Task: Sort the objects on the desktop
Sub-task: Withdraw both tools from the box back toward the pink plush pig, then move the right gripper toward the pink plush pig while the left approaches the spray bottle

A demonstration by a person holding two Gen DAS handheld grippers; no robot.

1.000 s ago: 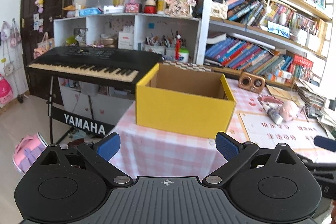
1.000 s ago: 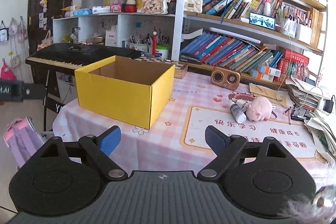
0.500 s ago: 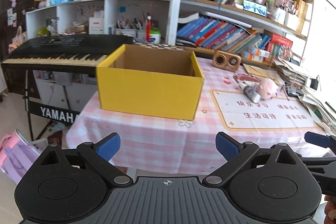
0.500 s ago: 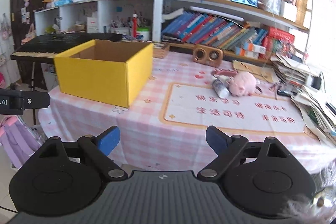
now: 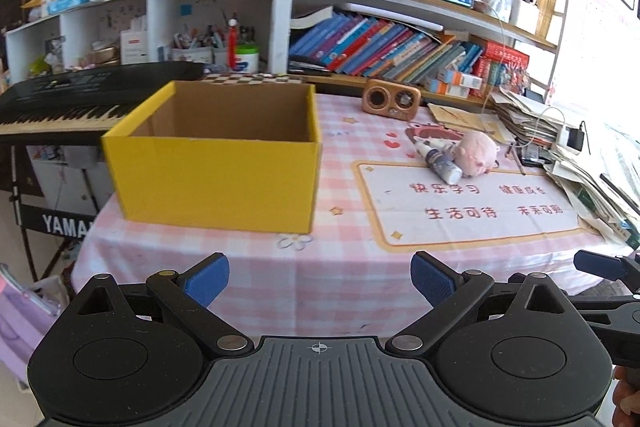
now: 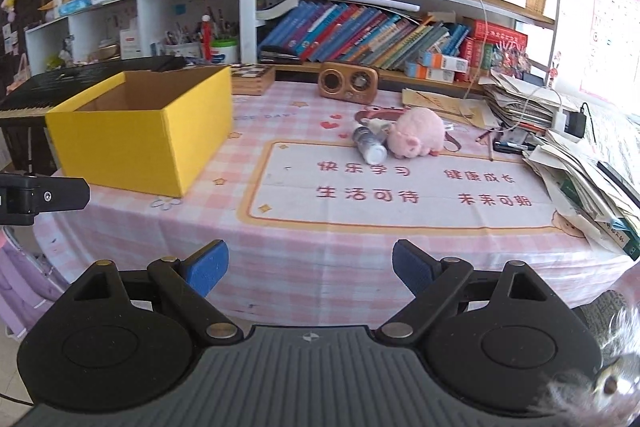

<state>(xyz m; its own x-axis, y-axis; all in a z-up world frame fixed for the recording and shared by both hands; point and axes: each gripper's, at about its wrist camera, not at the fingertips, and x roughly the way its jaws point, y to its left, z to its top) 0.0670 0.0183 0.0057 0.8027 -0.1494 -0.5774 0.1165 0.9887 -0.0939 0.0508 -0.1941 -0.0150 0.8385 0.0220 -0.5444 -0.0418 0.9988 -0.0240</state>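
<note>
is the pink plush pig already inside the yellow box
No, the pink plush pig lies on the table mat beside a small bottle, well apart from the yellow box.

1. A pink checked tablecloth [image 6: 320, 267] covers the table.
2. A wooden retro speaker [image 6: 348, 82] stands at the far edge.
3. Far behind, bookshelves [image 5: 400, 43] hold slanting rows of books.
4. At far left stands a black keyboard [image 5: 80, 95].
5. At right lies a paper pile [image 6: 580, 171].

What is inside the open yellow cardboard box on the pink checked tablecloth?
Only bare brown inner walls show inside the yellow cardboard box, in both wrist views. Its floor is hidden behind the near wall, so low-lying contents cannot be ruled out.
</note>
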